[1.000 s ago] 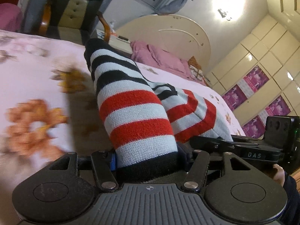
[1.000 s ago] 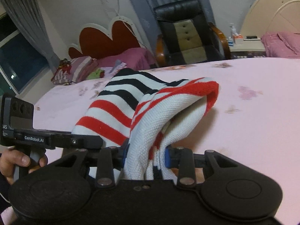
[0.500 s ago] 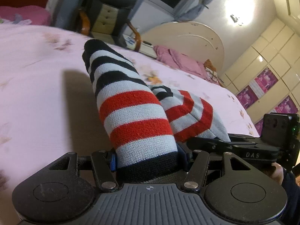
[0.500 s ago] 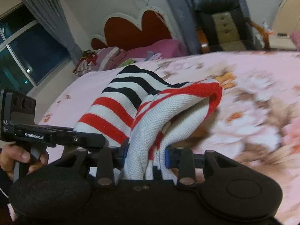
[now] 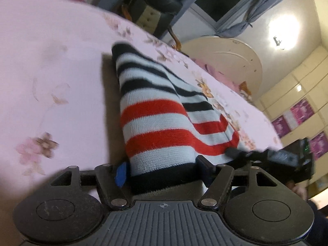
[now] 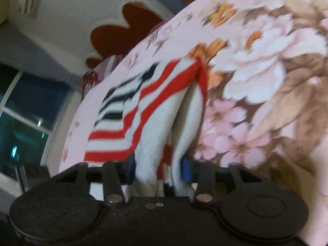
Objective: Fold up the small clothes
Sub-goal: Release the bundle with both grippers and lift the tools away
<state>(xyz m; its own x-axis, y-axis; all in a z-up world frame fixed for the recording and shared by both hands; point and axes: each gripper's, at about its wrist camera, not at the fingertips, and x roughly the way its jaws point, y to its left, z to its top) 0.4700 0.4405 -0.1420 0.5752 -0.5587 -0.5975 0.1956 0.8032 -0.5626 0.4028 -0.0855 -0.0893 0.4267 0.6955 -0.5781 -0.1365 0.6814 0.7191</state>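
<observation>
Down onto the floral bedspread (image 5: 51,65) comes the soft, light striped garment (image 5: 155,127), both the left gripper (image 5: 162,168) and right gripper (image 6: 157,164) opening around its hems, best pinched at corners.

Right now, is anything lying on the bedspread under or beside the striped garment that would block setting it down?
Nothing visible does. The striped garment sits between both grippers' opening jaws, left gripper and right gripper, and the floral bedspread around it looks bare. The patch directly underneath is hidden.
</observation>
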